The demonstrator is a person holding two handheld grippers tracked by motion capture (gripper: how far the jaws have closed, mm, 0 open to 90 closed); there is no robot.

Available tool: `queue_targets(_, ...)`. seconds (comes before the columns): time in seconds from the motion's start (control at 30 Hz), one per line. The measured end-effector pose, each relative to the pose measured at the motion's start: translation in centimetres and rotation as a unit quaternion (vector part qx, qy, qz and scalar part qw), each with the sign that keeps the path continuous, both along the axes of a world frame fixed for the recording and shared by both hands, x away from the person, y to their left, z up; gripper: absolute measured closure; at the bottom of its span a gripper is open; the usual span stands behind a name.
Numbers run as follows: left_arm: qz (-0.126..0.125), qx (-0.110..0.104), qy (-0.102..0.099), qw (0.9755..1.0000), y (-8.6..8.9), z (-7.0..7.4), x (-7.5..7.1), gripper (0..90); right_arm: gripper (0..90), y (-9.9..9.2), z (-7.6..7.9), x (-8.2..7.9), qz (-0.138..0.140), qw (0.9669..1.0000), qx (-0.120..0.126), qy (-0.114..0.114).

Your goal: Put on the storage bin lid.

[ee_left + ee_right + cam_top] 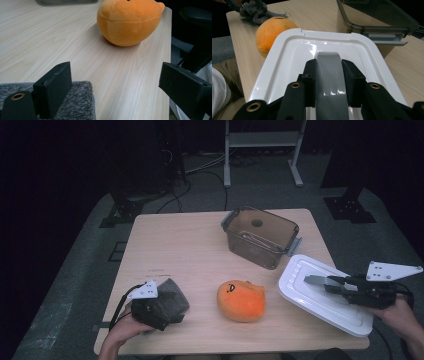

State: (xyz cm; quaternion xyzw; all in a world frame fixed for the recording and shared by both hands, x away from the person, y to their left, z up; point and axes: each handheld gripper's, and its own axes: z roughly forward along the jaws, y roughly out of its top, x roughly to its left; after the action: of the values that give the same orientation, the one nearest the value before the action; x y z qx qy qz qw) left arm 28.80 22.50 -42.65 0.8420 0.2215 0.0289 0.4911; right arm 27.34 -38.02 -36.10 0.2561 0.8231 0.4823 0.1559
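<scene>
**Lid in hand, tub waiting open**

The white rectangular plastic lid (320, 292) with its grey central handle strip (331, 82) sits at the right edge of the pale wooden surface (200, 255), one corner jutting past the rim. The right tool (320, 281) is clamped on that grey handle, its two black jaws pressing the strip from either side, as the right gripper view makes plain. Just beyond the lid stands the smoky, translucent brown plastic storage tub (260, 236), uncovered, with grey latches at its ends. Near the front middle of the surface, apart from both lid and tub, rests the round orange plush toy (241, 300) with a small stitched face. At the front left, the left tool (110, 82) hangs with its jaws spread wide and nothing between them; the left jaw lies on a folded grey knitted cloth (167, 302), and the tool looks across the wood towards the plush.

By the look of things, the work stands at the lid stage: the cover is gripped but not yet on the tub. Seating it would call for lifting it level, carrying it over the open tub and squaring its corners with the rim before lowering. Whether the plush or the cloth is meant to go inside first cannot be told.
</scene>
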Motion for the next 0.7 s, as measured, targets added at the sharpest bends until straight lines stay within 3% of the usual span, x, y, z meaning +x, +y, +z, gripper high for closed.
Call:
queue_targets(0.47,0.001,-0.004,-0.002,1.0000,0.1,0.1,0.0,10.1,65.4,-0.2,-2.5,0.2,-0.008,0.9997,-0.006,0.021)
queue_targets(0.7,-0.001,-0.003,-0.001,1.0000,0.1,0.1,0.0,10.1,65.4,-0.1,-4.0,1.2,-0.012,0.9993,-0.002,0.036)
